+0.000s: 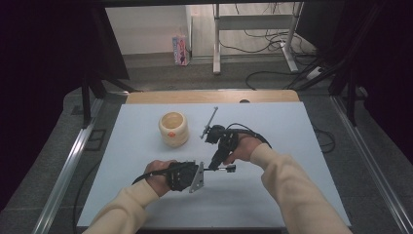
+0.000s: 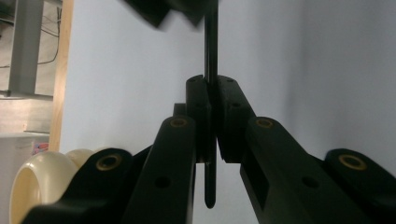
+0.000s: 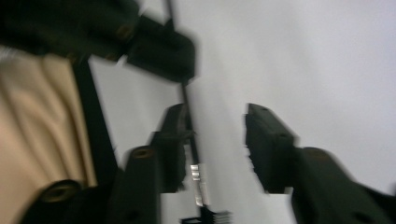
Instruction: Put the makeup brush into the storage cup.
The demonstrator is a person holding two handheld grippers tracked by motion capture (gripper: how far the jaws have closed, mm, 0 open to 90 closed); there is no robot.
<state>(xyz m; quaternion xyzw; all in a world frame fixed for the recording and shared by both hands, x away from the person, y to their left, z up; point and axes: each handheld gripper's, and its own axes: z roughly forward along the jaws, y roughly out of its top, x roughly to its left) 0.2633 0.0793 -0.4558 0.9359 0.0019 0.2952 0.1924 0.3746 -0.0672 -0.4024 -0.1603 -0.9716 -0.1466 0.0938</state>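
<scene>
A thin black rod (image 1: 220, 168) with a silver collar near one end hangs level just above the white table top (image 1: 272, 195). My left gripper (image 1: 202, 171) is shut on it, and the left gripper view shows the rod (image 2: 211, 46) pinched between the two pads (image 2: 212, 88). My right gripper (image 1: 214, 163) comes down onto the rod from behind. Its jaws stand open (image 3: 215, 135). The rod (image 3: 192, 140) lies against one pad, with a wide gap to the other. The left gripper (image 3: 159, 46) is blurred at the top of that view.
A cream round pot (image 1: 174, 128) stands on the table behind the left gripper and is also at the left gripper view's lower left (image 2: 42, 182). A thin grey stick (image 1: 209, 122) lies slantwise behind the right gripper. The table's wooden back edge (image 1: 209, 96) is beyond.
</scene>
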